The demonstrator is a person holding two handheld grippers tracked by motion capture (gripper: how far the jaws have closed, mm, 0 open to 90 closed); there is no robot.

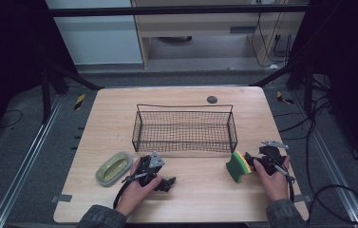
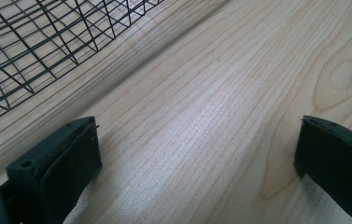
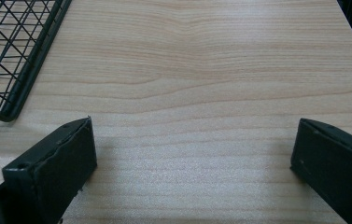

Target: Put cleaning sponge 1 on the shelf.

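Note:
A black wire basket (image 1: 184, 105) stands in the middle of the wooden table (image 1: 200, 194). A grey dish with an olive-green inside (image 1: 114, 168) lies at the front left. Just right of it, a hand holds my left gripper (image 1: 166, 181) low over the table. Its jaws are open in the left gripper view (image 2: 197, 135), with bare wood between them. A green and yellow sponge (image 1: 238, 166) stands on the table at the front right. My right gripper (image 1: 262, 156) is close beside the sponge, on its right. It is open (image 3: 194, 135) over bare wood.
The basket's mesh (image 2: 33, 42) lies up and left of the left jaws, and its corner (image 3: 10, 46) up and left of the right jaws. A dark round disc (image 1: 211, 99) sits near the far table edge. Cables trail on the floor to the right.

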